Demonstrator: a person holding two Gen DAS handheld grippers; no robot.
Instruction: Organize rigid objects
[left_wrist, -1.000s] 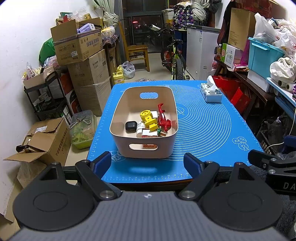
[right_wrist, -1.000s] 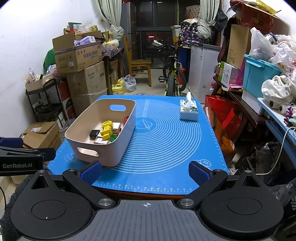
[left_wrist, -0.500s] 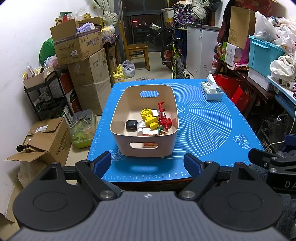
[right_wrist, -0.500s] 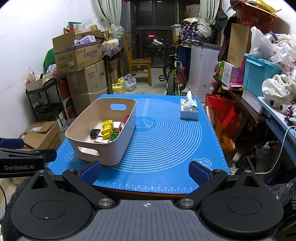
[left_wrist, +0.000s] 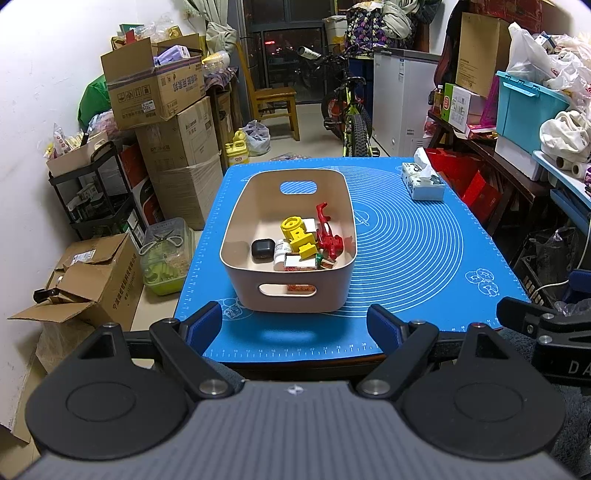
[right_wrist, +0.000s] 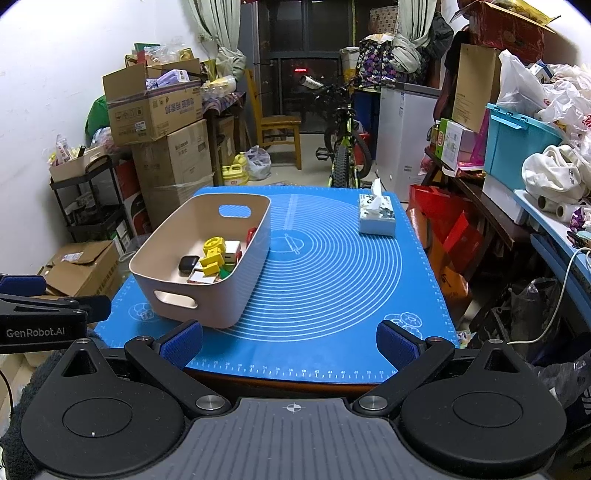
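Note:
A beige basket (left_wrist: 347, 214) stands on the blue mat (left_wrist: 417, 258) at its left half; it also shows in the right wrist view (right_wrist: 255, 254). Inside lie a yellow toy (left_wrist: 297, 234), a red toy (left_wrist: 328, 236), a black case (left_wrist: 263, 250), a white bottle (left_wrist: 280, 251) and small boxes. My left gripper (left_wrist: 295, 326) is open and empty, just short of the table's near edge, facing the basket. My right gripper (right_wrist: 290, 343) is open and empty at the near edge, right of the basket.
A tissue box (left_wrist: 423, 181) sits at the mat's far right (right_wrist: 376, 214). Cardboard boxes (left_wrist: 166, 122) and a black shelf (left_wrist: 92, 195) stand left of the table. A bicycle (left_wrist: 347, 118) and a chair (left_wrist: 273, 99) stand behind; red bags and loaded shelves on the right.
Both grippers have drawn back slightly from the table and stay open. The basket and its contents have not moved.

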